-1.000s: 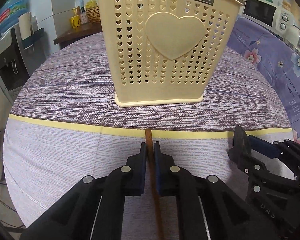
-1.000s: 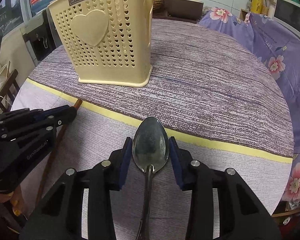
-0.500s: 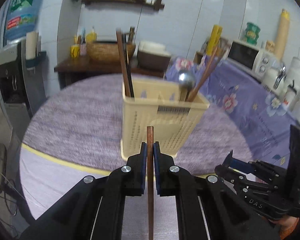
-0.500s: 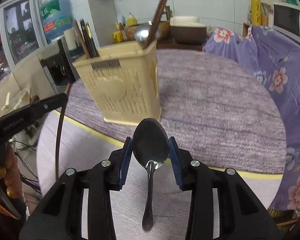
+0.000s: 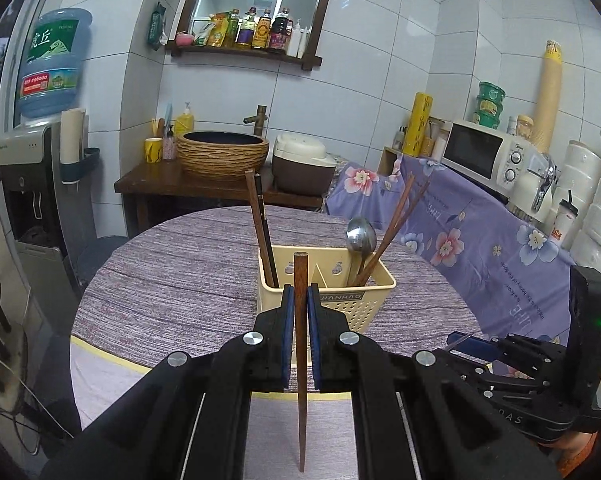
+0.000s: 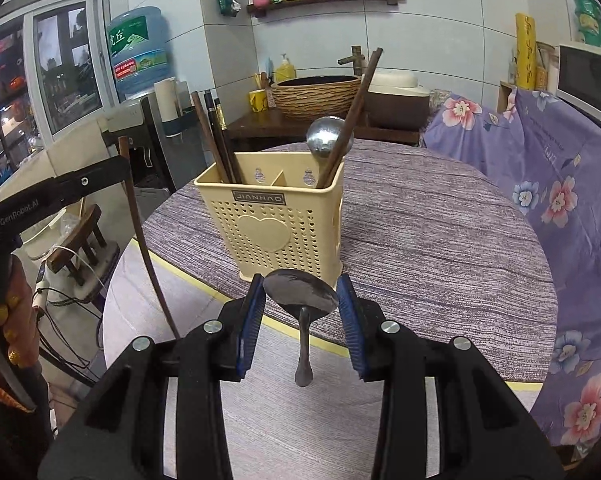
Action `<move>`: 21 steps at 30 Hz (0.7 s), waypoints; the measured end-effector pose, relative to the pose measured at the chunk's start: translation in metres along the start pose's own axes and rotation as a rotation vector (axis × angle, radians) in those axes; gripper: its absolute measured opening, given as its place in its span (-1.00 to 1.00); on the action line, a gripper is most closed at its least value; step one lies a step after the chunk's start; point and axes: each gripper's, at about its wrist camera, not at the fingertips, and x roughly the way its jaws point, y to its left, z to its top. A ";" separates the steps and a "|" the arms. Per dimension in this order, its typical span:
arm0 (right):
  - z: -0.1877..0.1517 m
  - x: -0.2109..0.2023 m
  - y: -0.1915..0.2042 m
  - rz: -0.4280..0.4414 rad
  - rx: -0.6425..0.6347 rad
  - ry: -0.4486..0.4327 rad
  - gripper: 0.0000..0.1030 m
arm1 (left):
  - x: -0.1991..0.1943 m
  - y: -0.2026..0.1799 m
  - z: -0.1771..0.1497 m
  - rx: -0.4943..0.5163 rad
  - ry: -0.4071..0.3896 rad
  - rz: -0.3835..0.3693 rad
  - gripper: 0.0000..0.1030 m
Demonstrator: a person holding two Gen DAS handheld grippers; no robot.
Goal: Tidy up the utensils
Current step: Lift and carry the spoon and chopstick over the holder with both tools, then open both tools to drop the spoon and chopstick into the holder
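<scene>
Holder (image 6: pixel 276 216) on table (image 6: pixel 440 248); chopsticks (image 6: pixel 216 140) in left compartment; spoon (image 6: pixel 324 136) in right.

Both wrist cameras look forward, sharing the utensil basket (image 5: pixel 332 288) nearby.

Round tabletop (image 5: pixel 172 280), covered by a purple-grey streaked cloth; a thin yellow stripe (image 6: pixel 204 286) crosses the cloth near the near edge, with a paler lilac band between stripe and edge. One item stands directly on it: a cream perforated plastic utensil caddy (image 6: pixel 276 232) with a heart emblem on its front, upright, near the centre, on the far side of the stripe.
</scene>
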 end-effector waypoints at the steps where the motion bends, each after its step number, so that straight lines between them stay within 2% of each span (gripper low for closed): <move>1: 0.002 -0.002 0.000 0.005 -0.003 -0.005 -0.27 | -0.003 0.000 0.003 0.000 -0.007 -0.003 -0.85; 6: 0.033 -0.020 0.005 0.055 -0.027 -0.073 -0.27 | -0.017 -0.003 0.027 0.021 -0.059 -0.023 -0.85; 9: 0.070 -0.034 0.010 0.068 -0.041 -0.151 -0.27 | -0.029 -0.009 0.061 0.035 -0.117 -0.044 -0.85; 12: 0.111 -0.045 0.019 0.039 -0.080 -0.214 -0.27 | -0.038 -0.013 0.100 0.036 -0.181 -0.044 -0.85; 16: 0.151 -0.042 0.020 0.027 -0.065 -0.247 -0.27 | -0.033 -0.016 0.143 0.037 -0.250 0.003 -0.85; 18: 0.158 -0.029 0.021 0.006 -0.060 -0.245 -0.27 | -0.022 -0.017 0.149 0.037 -0.250 0.024 -0.85; 21: 0.149 -0.005 0.019 -0.009 -0.047 -0.202 -0.27 | 0.001 -0.013 0.137 0.032 -0.208 0.038 -0.85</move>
